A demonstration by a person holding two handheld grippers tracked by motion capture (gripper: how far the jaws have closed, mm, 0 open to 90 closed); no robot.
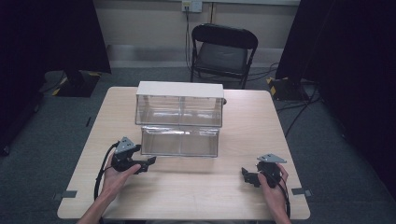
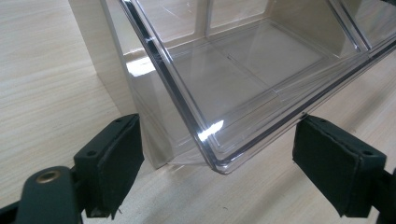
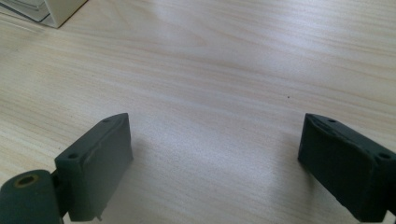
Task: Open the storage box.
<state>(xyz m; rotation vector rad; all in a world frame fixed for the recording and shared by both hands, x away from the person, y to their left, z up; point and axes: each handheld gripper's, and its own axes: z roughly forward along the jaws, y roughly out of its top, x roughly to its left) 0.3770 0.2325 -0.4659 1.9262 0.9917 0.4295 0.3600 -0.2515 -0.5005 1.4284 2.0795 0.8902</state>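
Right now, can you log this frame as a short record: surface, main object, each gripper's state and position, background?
surface: wooden table
main object: clear two-tier bin with white top, lower tier stepped toward the person, both tiers look empty
left gripper: open, at the lower tier's front left corner, not touching
right gripper: open, over bare table, away from the bin
background: black folding chair behind the table

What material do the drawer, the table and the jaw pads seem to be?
Drawer: clear glossy plastic, probably acrylic; see-through, bright glints on the edges.
Table: pale wood or wood-look laminate; grain lines, soft sheen.
Pads of the left hand-held gripper: matte black, perhaps rubber or foam.
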